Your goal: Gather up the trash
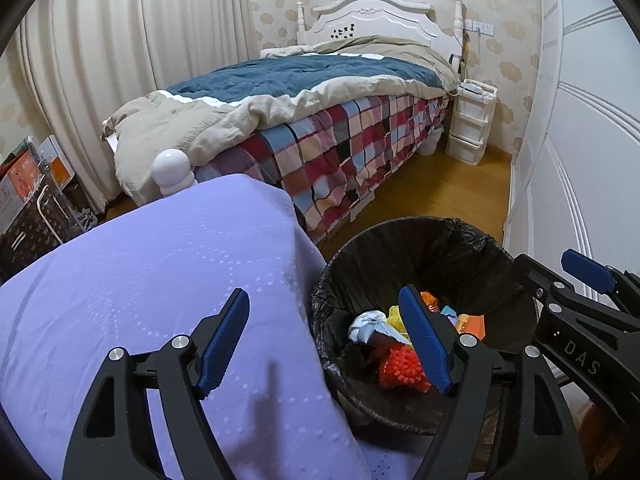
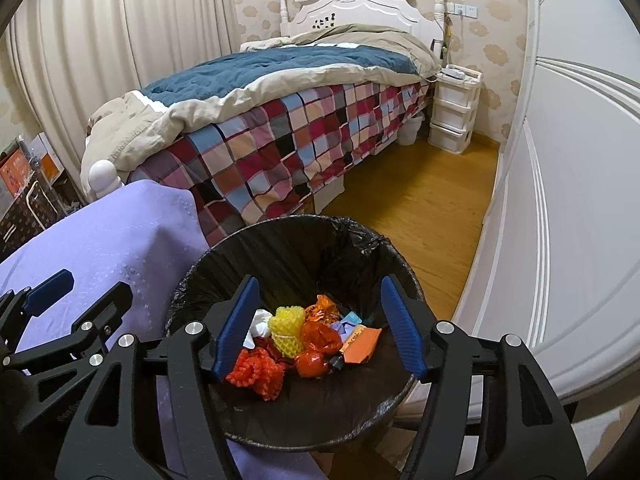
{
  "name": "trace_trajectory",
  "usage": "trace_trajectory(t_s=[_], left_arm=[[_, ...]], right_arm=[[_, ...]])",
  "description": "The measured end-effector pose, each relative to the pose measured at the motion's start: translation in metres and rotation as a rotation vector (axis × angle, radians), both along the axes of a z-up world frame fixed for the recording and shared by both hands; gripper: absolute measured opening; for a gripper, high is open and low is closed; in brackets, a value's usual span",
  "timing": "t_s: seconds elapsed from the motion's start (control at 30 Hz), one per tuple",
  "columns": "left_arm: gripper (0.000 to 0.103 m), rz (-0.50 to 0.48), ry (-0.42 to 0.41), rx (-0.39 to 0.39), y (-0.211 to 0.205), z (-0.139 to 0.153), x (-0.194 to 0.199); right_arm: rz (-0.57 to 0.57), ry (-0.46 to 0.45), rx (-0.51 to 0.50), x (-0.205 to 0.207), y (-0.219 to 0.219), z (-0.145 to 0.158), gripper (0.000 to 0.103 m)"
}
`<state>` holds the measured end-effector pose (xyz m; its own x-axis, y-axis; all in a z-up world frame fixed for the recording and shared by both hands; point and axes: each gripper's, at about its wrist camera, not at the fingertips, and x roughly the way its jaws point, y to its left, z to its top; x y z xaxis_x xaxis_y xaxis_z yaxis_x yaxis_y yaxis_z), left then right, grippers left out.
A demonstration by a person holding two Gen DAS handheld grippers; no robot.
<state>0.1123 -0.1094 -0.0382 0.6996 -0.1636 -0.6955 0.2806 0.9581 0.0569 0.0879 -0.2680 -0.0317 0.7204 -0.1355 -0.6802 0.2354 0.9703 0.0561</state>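
A round bin (image 2: 304, 248) lined with a black bag (image 2: 360, 236) stands on the wooden floor (image 2: 432, 208), just beside a surface covered with a purple cloth (image 1: 152, 264). The trash lies at the bottom of the bin, in one loose heap. In it are a yellow foam net (image 2: 286, 330), a red foam net (image 2: 258, 372), crumpled white paper (image 2: 258, 322), red and orange wrappers (image 2: 318, 338), a flat orange packet (image 2: 362, 346) and a bit of pale blue paper (image 2: 352, 318). A small dark object next to the orange packet is too small to tell.

The right gripper (image 2: 318, 328) hangs over the mouth of the bin with its blue fingers (image 2: 236, 328) spread apart and nothing between them; the trash sits below, clear of the pads. The left gripper (image 1: 326, 344) is spread too, and holds nothing. One of its fingers (image 1: 224, 340) is over the purple cloth, the other over the near edge of the bin.

Behind the bin is a bed (image 2: 280, 128) with a checked cover hanging down its side, a blue and beige quilt (image 2: 256, 72) on top and a white headboard (image 2: 356, 4). A white drawer unit (image 2: 454, 112) stands by the head of the bed, with a small white bin (image 2: 410, 130) near it under the bed's edge. A pale curtain (image 1: 100, 60) covers the left wall, and boxes (image 1: 24, 184) are stacked below it. White wardrobe doors (image 2: 580, 200) fill the right side.
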Motion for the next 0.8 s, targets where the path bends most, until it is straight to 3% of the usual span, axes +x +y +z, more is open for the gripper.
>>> trace_trajectory(t_s=[0.57,0.8], left_arm=[[0.079,0.049,-0.071,-0.006,0.043,0.016,-0.052],[0.082,0.076,-0.089,-0.008,0.06,0.022,-0.07]], right_arm=[[0.005,-0.051,-0.036,-0.055,0.036,0.017,0.078],[0.018,-0.077,-0.054,-0.075,0.05,0.024,0.078]])
